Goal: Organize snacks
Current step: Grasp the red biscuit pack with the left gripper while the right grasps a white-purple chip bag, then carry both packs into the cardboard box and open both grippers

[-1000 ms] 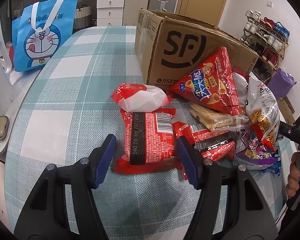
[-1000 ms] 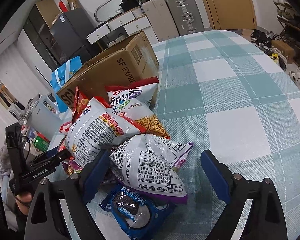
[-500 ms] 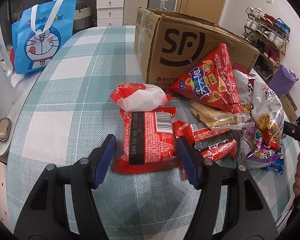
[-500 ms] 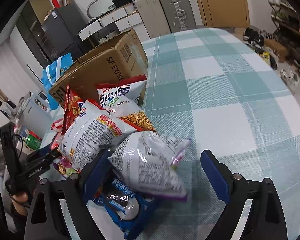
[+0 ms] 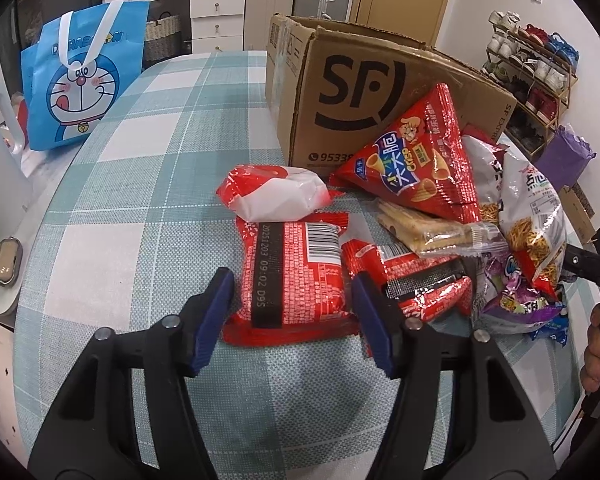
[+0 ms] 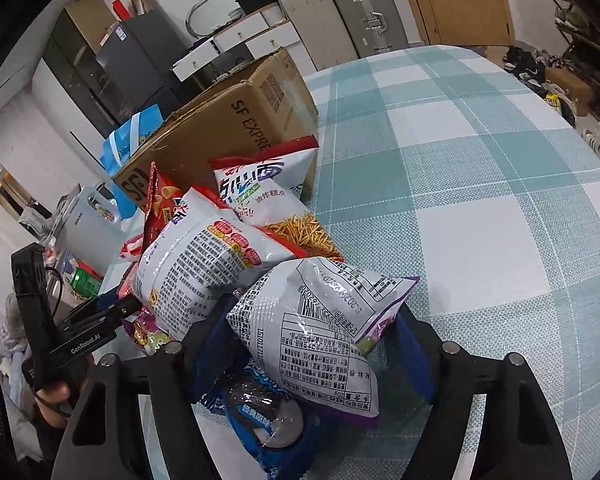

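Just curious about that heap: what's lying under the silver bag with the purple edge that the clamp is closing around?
Under the silver bag lies a blue cookie packet, partly showing between the closing jaws of the right gripper. How far it reaches underneath, or whether more hides there, is covered.

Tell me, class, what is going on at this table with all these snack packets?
A person holding a gripper in each hand is sorting a heap of snacks beside a cardboard box on a checked tablecloth. The right gripper is closing its jaws around a white and purple packet, which looks lifted above a blue cookie pack. The left gripper is closing on a flat red packet that lies on the cloth between its fingers, not clearly squeezed yet.
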Demonstrator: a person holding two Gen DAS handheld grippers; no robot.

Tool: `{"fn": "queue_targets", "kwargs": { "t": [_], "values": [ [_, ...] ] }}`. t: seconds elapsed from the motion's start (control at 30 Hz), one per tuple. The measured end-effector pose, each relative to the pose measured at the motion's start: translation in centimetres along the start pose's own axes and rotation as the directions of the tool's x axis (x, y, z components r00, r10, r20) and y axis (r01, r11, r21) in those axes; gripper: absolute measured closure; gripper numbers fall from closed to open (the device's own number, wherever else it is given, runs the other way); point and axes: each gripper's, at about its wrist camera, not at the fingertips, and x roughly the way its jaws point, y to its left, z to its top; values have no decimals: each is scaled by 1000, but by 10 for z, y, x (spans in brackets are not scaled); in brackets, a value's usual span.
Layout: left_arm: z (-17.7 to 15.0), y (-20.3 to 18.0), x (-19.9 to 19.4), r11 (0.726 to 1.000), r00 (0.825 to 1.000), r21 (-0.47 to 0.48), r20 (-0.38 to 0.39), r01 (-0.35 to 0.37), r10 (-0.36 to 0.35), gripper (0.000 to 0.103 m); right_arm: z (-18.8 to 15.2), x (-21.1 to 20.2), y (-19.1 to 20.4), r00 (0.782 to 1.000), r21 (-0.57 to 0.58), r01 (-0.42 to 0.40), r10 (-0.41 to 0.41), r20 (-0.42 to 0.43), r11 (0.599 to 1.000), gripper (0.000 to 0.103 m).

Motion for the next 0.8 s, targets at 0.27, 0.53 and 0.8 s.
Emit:
{"fn": "queue_targets", "kwargs": {
  "t": [0.27, 0.53, 0.8],
  "values": [
    [-5, -1, -6, 999, 999, 8, 9, 36, -36, 62, -10, -14, -6, 998, -7, -28, 29, 61, 1000, 38],
    [-15, -2, -25, 999, 997, 13, 54, 46, -46, 62, -14, -34, -13, 990, -6, -48, 48, 136, 999, 41],
    [-17, -9, -44, 998, 992, 32, 105, 61, -64, 62, -16, -52, -15, 977, -10, -78, 79, 196, 997, 41]
  ]
}}
